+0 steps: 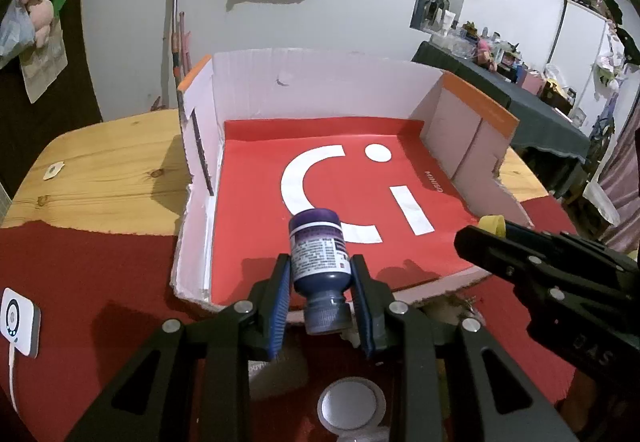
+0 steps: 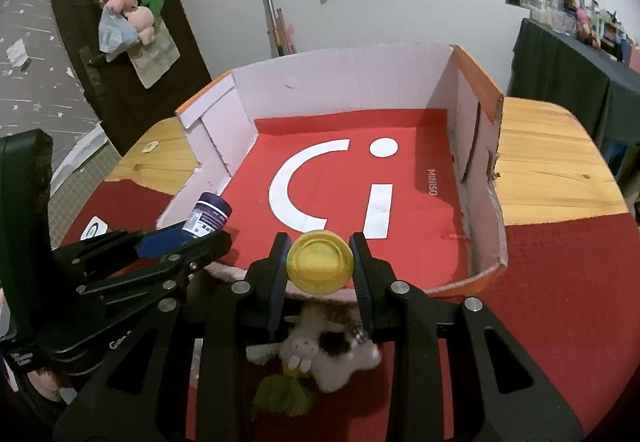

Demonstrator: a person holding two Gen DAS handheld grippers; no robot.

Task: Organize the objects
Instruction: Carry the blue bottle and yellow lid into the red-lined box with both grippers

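My left gripper [image 1: 320,282] is shut on a dark purple bottle [image 1: 319,254] with a printed label, its cap pointing back toward the camera. It hangs over the front edge of a shallow cardboard box [image 1: 320,90] with a red floor and a white logo. My right gripper [image 2: 320,262] is shut on a round yellow container [image 2: 321,262], also over the box's [image 2: 478,86] front edge. In the right wrist view the left gripper [image 2: 176,242] and purple bottle [image 2: 210,217] sit at the left. The right gripper [image 1: 520,254] shows at the right in the left wrist view.
The box stands on a wooden table [image 1: 100,162] partly covered by a red cloth [image 1: 100,282]. A white plush toy [image 2: 320,356] with a green leaf lies on the cloth below my right gripper. A small white device [image 1: 18,326] with a cable lies at the left.
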